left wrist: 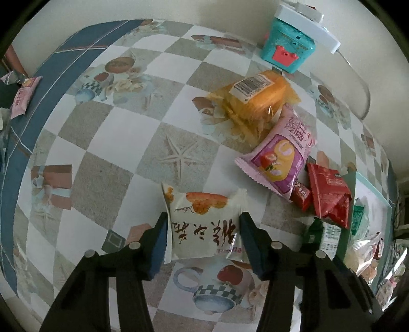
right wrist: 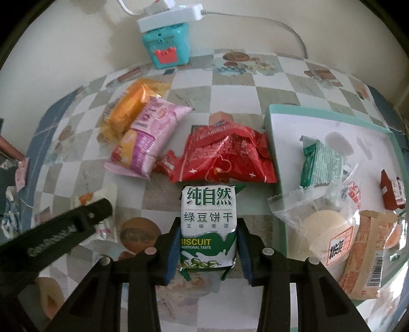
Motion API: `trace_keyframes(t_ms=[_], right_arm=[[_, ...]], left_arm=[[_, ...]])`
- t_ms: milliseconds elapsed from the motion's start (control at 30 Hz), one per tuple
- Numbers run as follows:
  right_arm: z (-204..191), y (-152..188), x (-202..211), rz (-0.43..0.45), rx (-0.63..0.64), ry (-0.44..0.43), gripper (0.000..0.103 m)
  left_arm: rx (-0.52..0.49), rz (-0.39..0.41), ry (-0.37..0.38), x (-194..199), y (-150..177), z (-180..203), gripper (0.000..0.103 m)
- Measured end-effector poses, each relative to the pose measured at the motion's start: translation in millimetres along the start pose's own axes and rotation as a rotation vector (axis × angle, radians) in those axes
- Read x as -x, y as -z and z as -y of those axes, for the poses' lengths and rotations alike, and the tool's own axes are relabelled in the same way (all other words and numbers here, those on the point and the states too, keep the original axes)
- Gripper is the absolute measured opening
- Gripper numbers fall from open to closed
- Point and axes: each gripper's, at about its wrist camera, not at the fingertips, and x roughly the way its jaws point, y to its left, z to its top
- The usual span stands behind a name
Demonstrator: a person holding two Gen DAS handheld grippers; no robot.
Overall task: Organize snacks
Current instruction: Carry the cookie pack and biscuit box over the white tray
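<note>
Checkered oilcloth is covering the table [left wrist: 122,132], which is backing onto a pale wall.

Left tongs [left wrist: 203,224] are clamping a white cake pack [left wrist: 202,224] between blue pads, pinching it at both sides. Right tongs [right wrist: 207,242] are gripping a green biscuit pack [right wrist: 207,224] the same way, upright between the fingers, just beside the tray [right wrist: 329,120] and nearly touching the red bag [right wrist: 225,158] ahead of it.

Further out, snacks are still lying loose on the cloth: the red bag with a small red sachet [right wrist: 166,166] at its edge, a pink roll pack [right wrist: 148,132] leaning on an orange pack [right wrist: 125,107]. A pink pack [left wrist: 24,94] is sitting far off at the table's blue border.

Sorting seems roughly half done: the tray is already holding a green pack [right wrist: 322,163], a clear-wrapped cake [right wrist: 322,229] and several more, while about five pieces are waiting outside, plus the two in hand.

Room looks tight near the tray's raised rim and the red bag; the tray's back corner is staying bare, and the cloth to the left is lying open. A teal toy box [right wrist: 166,48] with a white power strip [right wrist: 170,16] on top is standing by the wall, well clear.
</note>
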Motion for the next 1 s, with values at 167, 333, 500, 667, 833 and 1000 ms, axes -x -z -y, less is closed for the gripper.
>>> trace_keyframes(t_ms=[167, 333, 500, 667, 833, 1000], right_arm=[[-4.7, -4.6, 19.6, 0.048, 0.007, -0.019, 0.042], [-4.1, -6.7, 29.6, 0.071, 0.008, -0.031, 0.042], [-3.6, -9.5, 38.2, 0.09, 0.002, -0.043, 0.042], [-1.3, -15.7, 62.5, 0.153, -0.002, -0.066, 0.042], [14.4, -21.3, 84.8, 0.215, -0.033, -0.055, 0.042], [43.2, -24.5, 94.1, 0.239, -0.096, -0.025, 0.042]], left_arm=[[0.009, -0.008, 0.005, -0.1, 0.6, -2.8, 0.056], [0.022, 0.004, 0.015, 5.2, 0.8, -7.6, 0.056], [0.036, 0.029, 0.019, 18.5, 0.4, -15.2, 0.056], [0.02, 0.109, 0.036, 51.1, 0.2, -12.8, 0.056], [-0.014, 0.175, 0.059, 80.0, 0.9, -0.8, 0.056], [-0.067, 0.223, 0.052, 93.9, -0.5, 21.3, 0.056]])
